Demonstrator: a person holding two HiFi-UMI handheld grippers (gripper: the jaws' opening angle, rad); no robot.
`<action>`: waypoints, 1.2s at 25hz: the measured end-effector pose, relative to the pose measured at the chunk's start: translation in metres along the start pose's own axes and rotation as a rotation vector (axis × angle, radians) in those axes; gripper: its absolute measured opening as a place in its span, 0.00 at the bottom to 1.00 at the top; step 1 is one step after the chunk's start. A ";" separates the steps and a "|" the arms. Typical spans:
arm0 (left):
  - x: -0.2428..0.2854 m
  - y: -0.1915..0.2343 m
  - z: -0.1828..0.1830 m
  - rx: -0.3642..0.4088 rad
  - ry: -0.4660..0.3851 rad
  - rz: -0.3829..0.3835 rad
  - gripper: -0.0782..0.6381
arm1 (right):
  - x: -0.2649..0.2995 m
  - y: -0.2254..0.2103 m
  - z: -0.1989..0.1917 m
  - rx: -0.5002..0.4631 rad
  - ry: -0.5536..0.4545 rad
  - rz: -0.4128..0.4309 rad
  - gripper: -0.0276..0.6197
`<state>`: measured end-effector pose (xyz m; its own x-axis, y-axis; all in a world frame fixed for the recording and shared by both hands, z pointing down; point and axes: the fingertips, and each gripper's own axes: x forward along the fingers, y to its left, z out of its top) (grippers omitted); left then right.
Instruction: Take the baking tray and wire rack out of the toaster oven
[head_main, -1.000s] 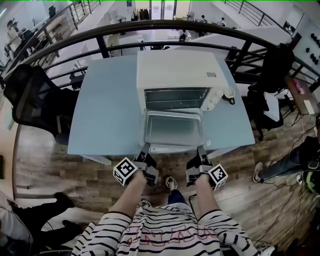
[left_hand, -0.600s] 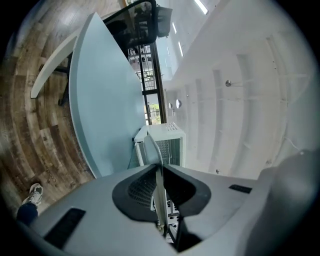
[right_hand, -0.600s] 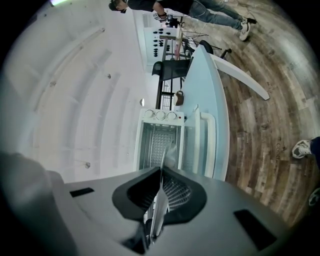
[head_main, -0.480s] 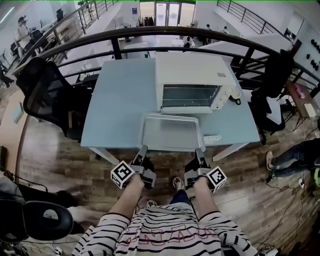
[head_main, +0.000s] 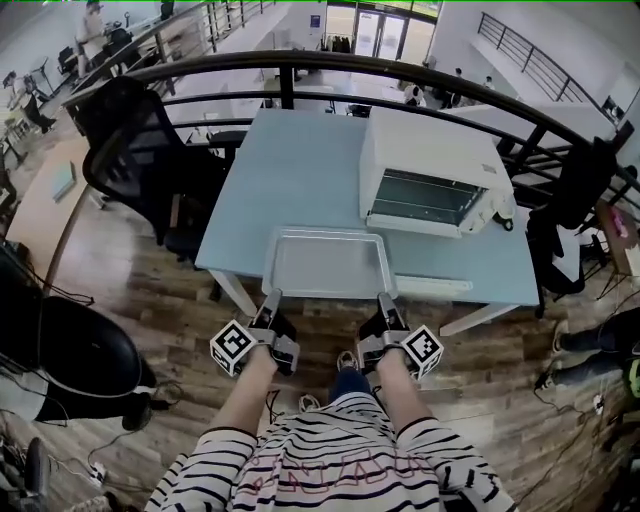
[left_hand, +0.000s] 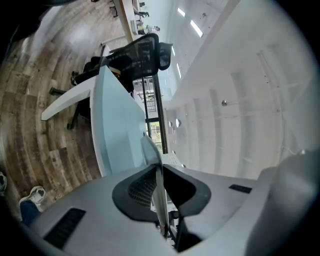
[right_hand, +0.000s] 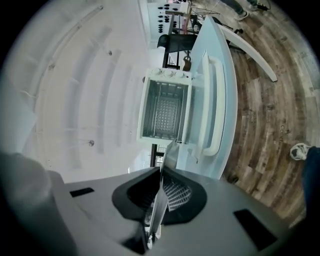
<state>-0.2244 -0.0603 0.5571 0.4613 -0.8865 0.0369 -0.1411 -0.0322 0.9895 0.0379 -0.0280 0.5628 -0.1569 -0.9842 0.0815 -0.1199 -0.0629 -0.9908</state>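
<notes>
- Left gripper (head_main: 270, 298) is clamped on the near rim of the tray (head_main: 328, 262). In the left gripper view the jaws (left_hand: 159, 197) pinch the thin metal edge (left_hand: 151, 150) with nothing else between them.
- Right gripper (head_main: 385, 300) has the same sort of grip on the other near corner. In the right gripper view the jaws (right_hand: 160, 195) are closed tight on the tray edge (right_hand: 169, 152).
- So both hands are holding the tray, which looks flat and level, and it's empty.
- Marker cubes (head_main: 233, 347) sit on the outer side of each gripper, with striped sleeves (head_main: 235, 455) behind them.
- The tray is fully out of the oven (head_main: 430, 165), in front of it and off to its left, and it sticks out a bit past the table (head_main: 290, 165) edge on the person's side. Can't tell if it's touching the tabletop or just above it.
- The oven door is dropped open, and its white handle (head_main: 435, 287) lies in front of the oven, just right of the tray.
- The rack (right_hand: 167, 112) is inside the oven, and the right gripper view looks straight into the cavity (right_hand: 165, 107) at it.
- Left of the oven, past the table, there's a black chair (head_main: 140, 160).
- Behind the oven runs a dark railing (head_main: 330, 65).
- There's wood floor (head_main: 150, 300) all around.
</notes>
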 end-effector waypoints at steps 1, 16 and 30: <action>-0.003 0.002 0.008 -0.003 -0.015 0.002 0.19 | 0.007 0.001 -0.008 -0.001 0.017 0.000 0.10; 0.043 0.039 0.099 -0.004 -0.122 0.057 0.19 | 0.128 -0.013 -0.053 -0.004 0.155 -0.033 0.10; 0.169 0.055 0.166 0.011 -0.115 0.103 0.19 | 0.265 -0.014 -0.036 -0.002 0.165 -0.055 0.10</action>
<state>-0.2999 -0.2887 0.5942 0.3407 -0.9323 0.1214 -0.1920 0.0574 0.9797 -0.0370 -0.2824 0.6024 -0.3092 -0.9387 0.1525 -0.1349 -0.1155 -0.9841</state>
